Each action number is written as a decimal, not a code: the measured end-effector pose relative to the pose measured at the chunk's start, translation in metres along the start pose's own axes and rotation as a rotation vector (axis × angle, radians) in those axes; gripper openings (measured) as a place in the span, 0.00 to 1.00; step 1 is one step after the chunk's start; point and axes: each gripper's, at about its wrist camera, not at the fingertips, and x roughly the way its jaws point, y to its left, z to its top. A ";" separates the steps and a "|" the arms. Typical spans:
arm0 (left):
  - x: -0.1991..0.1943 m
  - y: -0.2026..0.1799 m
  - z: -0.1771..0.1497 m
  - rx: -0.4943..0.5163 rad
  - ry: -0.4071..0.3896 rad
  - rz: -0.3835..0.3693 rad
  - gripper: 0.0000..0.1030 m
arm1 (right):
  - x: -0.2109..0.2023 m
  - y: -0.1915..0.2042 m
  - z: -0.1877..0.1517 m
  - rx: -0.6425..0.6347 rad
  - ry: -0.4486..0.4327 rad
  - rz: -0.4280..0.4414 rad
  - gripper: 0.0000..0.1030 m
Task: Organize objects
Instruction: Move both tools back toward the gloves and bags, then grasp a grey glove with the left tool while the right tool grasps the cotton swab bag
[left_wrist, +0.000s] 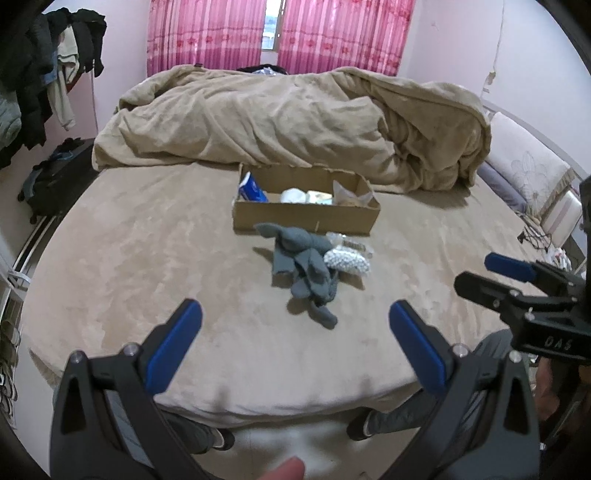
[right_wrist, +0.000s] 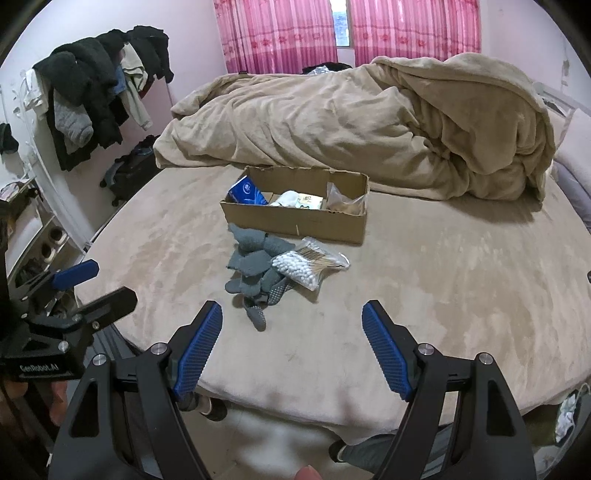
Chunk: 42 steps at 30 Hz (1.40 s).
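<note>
A pile of grey socks (left_wrist: 304, 267) (right_wrist: 255, 271) lies on the beige bed in front of an open cardboard box (left_wrist: 306, 216) (right_wrist: 295, 219). A clear bag of cotton swabs (left_wrist: 347, 260) (right_wrist: 306, 266) lies against the socks' right side. The box holds a blue packet (left_wrist: 253, 188) (right_wrist: 245, 191), white items and a clear bag. My left gripper (left_wrist: 295, 312) is open and empty, short of the socks. My right gripper (right_wrist: 291, 314) is open and empty, also short of the pile. Each gripper shows at the edge of the other's view.
A rumpled beige duvet (left_wrist: 295, 122) (right_wrist: 369, 125) fills the far half of the bed behind the box. Clothes hang on a rack (right_wrist: 99, 96) at the left wall. Pillows (left_wrist: 524, 170) lie at the right. The person's feet (left_wrist: 218, 439) show below the bed's front edge.
</note>
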 end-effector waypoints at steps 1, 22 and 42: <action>0.006 0.000 -0.002 0.001 0.009 -0.001 0.99 | 0.002 0.000 0.000 0.001 0.001 0.000 0.79; 0.147 -0.002 -0.001 0.090 0.117 0.014 0.99 | 0.137 -0.042 0.003 0.065 0.100 0.014 0.79; 0.209 0.002 0.015 0.116 0.163 -0.078 0.63 | 0.219 -0.061 0.024 0.173 0.167 0.164 0.74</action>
